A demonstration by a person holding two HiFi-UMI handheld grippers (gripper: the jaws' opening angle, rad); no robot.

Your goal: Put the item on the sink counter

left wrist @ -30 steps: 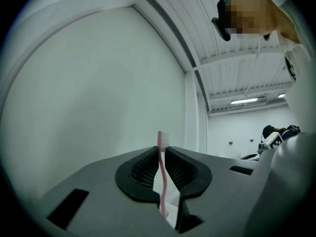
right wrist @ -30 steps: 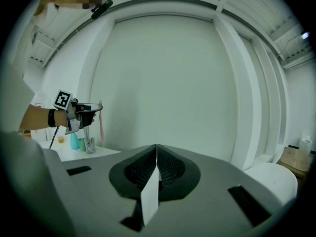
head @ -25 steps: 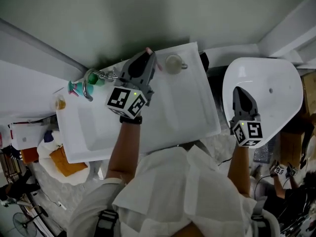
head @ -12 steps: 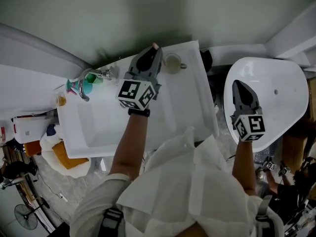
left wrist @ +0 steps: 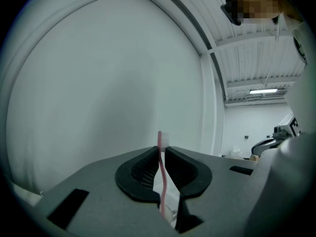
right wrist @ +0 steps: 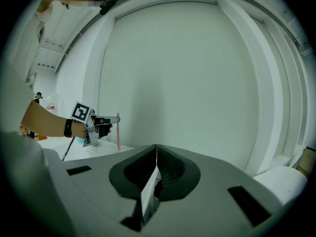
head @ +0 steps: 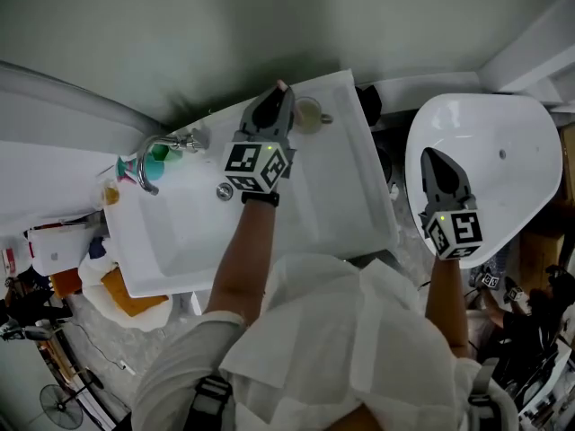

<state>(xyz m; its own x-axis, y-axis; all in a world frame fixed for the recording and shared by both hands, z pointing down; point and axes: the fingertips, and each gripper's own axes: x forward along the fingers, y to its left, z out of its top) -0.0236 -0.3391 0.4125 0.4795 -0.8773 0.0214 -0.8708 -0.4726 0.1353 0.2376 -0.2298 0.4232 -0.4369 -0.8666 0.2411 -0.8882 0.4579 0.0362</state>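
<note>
A pink toothbrush (left wrist: 161, 174) stands upright between the jaws of my left gripper (left wrist: 161, 149), which is shut on its handle; the bristle head pokes out above the jaws. In the head view the left gripper (head: 274, 101) hovers over the back rim of the white sink counter (head: 359, 196), with the toothbrush (head: 282, 86) tip just left of a pale cup (head: 308, 113). My right gripper (head: 430, 157) is shut and empty, held over a white toilet bowl (head: 503, 151) to the right. From the right gripper view, the right gripper (right wrist: 156, 149) faces the left gripper (right wrist: 106, 123) and the toothbrush (right wrist: 118, 132).
A chrome faucet (head: 148, 164) arches over the basin, whose drain (head: 225, 189) shows below it. Green and teal cups (head: 157, 153) and an amber item (head: 110, 191) stand at the counter's left end. A bag with something orange (head: 126, 294) lies below the sink.
My left gripper has shifted a little right along the back rim with the toothbrush, ending closer to the cup. The drain has come into sight. The right gripper has hardly moved.
</note>
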